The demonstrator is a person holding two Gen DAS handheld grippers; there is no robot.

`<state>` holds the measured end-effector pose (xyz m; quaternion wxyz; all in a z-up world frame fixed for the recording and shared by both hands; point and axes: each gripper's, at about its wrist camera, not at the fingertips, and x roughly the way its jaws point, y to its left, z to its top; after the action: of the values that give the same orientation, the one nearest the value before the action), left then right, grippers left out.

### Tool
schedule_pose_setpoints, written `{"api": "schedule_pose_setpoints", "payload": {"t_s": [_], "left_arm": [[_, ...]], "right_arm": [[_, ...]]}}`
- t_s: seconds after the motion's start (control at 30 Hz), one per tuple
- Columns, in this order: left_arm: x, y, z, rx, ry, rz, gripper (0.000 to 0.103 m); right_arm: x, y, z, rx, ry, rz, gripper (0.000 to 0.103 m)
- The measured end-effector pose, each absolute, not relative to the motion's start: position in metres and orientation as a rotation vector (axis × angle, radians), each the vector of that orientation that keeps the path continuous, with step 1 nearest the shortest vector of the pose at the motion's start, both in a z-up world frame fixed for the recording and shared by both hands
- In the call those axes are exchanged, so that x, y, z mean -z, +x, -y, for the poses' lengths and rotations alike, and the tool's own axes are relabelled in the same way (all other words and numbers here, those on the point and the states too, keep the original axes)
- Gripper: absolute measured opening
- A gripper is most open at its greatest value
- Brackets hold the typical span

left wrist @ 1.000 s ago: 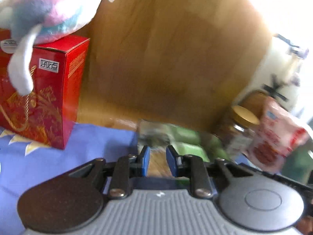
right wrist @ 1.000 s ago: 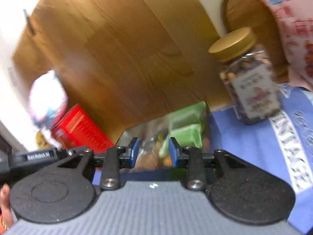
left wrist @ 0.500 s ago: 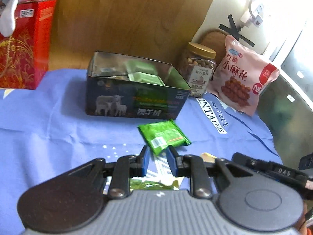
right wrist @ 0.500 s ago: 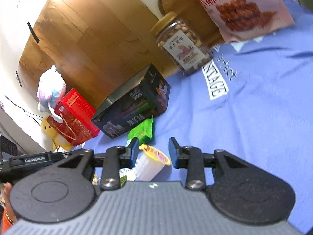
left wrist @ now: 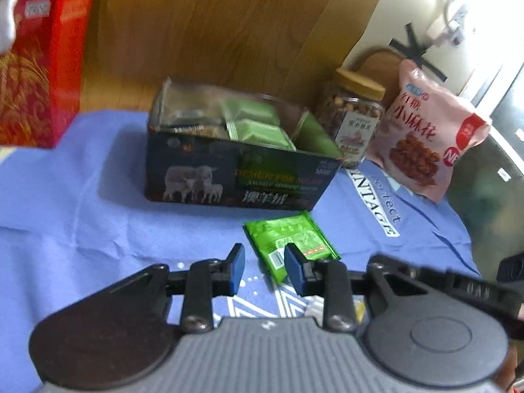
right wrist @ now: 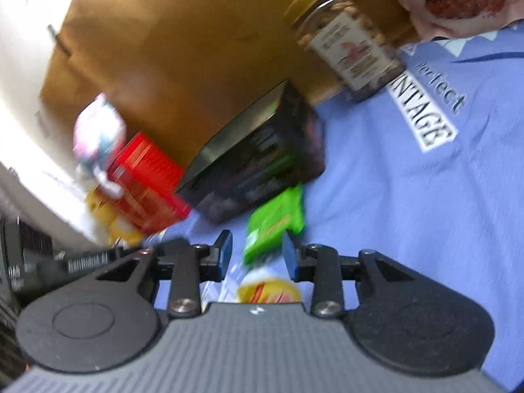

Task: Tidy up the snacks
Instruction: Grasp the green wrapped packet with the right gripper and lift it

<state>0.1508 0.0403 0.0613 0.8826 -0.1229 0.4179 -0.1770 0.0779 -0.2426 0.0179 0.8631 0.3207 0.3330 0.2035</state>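
A dark tin box with sheep printed on it stands open on the blue cloth, with several green packets inside. A loose green packet lies flat in front of it. My left gripper hovers low just short of that packet. Its jaws are opening and nothing is between them. In the right wrist view the same green packet lies just past my right gripper, which is open. A yellow-lidded jelly cup sits on the cloth beneath the gap, untouched by the pads. The tin box is beyond it.
A nut jar with a gold lid and a pink snack bag stand to the right of the tin. A red box stands at the left under a plush toy. A wooden panel rises behind them.
Both grippers came back from over the tin and sank toward the cloth. The green packet and the jelly cup now lie close to the fingertips. The left jaws have widened.
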Motion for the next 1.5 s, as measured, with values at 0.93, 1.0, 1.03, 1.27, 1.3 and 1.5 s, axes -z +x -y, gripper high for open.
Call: {"api": "schedule_pose_setpoints", "payload": {"t_s": [0.93,1.0,1.03,1.27,1.3,1.5], "left_arm": [[-0.092,0.139,0.025,0.565,-0.289,-0.787,0.026],[-0.095,0.122,0.034,0.599,-0.274,-0.771,0.026],[-0.095,0.112,0.041,0.615,-0.255,-0.757,0.026],[-0.082,0.067,0.07,0.682,-0.213,-0.726,0.026],[-0.081,0.066,0.074,0.688,-0.211,-0.736,0.026],[-0.083,0.065,0.075,0.691,-0.225,-0.746,0.026]], "right_arm": [[-0.033,0.055,0.264,-0.392,0.817,-0.62,0.023],[-0.038,0.032,0.273,-0.373,0.82,-0.59,0.023],[-0.039,0.023,0.277,-0.363,0.829,-0.58,0.023],[-0.028,-0.037,0.298,-0.302,0.847,-0.582,0.023],[-0.025,-0.042,0.299,-0.294,0.851,-0.588,0.023],[-0.025,-0.048,0.301,-0.291,0.848,-0.582,0.023]]}}
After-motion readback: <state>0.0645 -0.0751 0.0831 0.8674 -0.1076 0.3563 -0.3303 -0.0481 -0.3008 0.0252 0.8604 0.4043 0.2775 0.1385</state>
